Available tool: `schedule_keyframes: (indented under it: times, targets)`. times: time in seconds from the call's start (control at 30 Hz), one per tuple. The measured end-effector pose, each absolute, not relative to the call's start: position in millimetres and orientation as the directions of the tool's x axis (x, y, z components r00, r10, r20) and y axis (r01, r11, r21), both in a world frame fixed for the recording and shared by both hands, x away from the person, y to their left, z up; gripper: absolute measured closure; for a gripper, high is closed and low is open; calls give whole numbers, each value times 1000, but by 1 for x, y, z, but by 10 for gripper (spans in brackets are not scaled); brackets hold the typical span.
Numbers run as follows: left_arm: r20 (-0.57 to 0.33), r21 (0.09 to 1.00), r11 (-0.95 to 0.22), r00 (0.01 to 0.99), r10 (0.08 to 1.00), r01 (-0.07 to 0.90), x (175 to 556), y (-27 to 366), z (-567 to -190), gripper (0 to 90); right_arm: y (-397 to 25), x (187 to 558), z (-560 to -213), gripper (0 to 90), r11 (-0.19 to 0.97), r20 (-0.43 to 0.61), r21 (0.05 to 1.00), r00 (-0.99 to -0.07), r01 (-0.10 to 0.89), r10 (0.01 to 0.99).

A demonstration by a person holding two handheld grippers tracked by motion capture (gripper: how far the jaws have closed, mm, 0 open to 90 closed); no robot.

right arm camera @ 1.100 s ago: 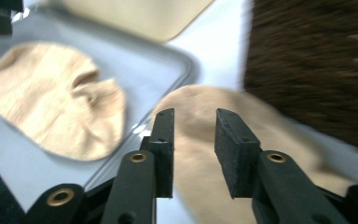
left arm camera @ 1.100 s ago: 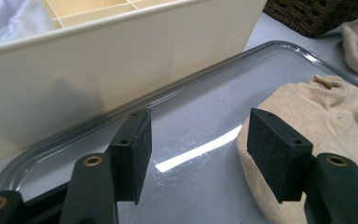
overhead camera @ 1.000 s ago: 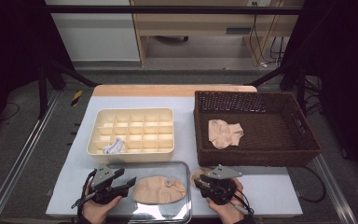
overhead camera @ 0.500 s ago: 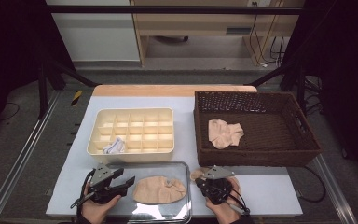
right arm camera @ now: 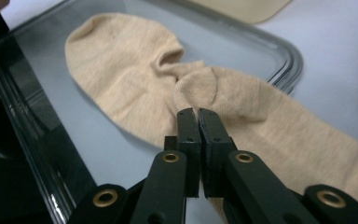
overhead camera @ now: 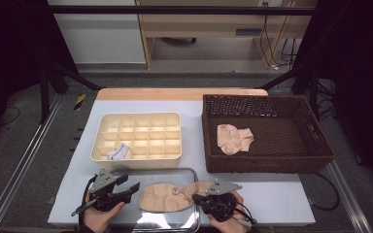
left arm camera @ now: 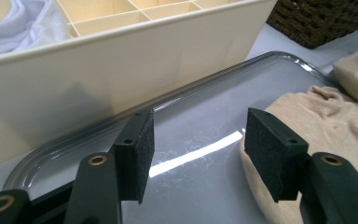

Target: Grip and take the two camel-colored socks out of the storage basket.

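A beige sock [overhead camera: 167,196] lies flat on a shiny metal tray [overhead camera: 172,221] at the table's near edge, its right end draped over the tray's rim. My right gripper [overhead camera: 199,198] comes in from the right. In the right gripper view its jaws are pressed together [right arm camera: 196,114] on a raised crease of the sock [right arm camera: 135,70]. My left gripper [overhead camera: 131,183] rests at the tray's left end, open. Between its pads [left arm camera: 135,149] I see bare tray [left arm camera: 205,116], and the sock [left arm camera: 326,116] touches the right pad.
A cream divided box [overhead camera: 138,138] stands just behind the tray, with a white sock [overhead camera: 119,153] in its near-left compartment. A dark wicker basket [overhead camera: 315,145] at the right holds another beige sock [overhead camera: 234,137]. Bare table lies right of the tray.
My right gripper has slid a little left and toward the near edge, onto the sock. The left gripper has barely moved.
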State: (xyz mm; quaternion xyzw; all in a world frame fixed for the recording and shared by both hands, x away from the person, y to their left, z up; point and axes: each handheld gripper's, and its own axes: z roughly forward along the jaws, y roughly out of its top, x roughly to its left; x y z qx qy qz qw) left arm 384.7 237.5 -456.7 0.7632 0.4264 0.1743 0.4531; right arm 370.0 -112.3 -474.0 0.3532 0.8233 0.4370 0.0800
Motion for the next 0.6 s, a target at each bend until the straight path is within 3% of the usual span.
schedule_keyframes:
  times: [0.23,0.37,0.6]
  targets:
    - [-100,854,-244,606,790,459,382,227,-442,423,-120,367,-468,742,323,181,807,-728,495,662]
    - [-79,862,-263,627,775,433,379,217,-432,415,-133,372,-461,657,273,155,836,-682,477,715]
    - [-64,865,-291,664,745,410,376,191,-421,409,-168,380,-457,633,225,121,846,-584,484,802]
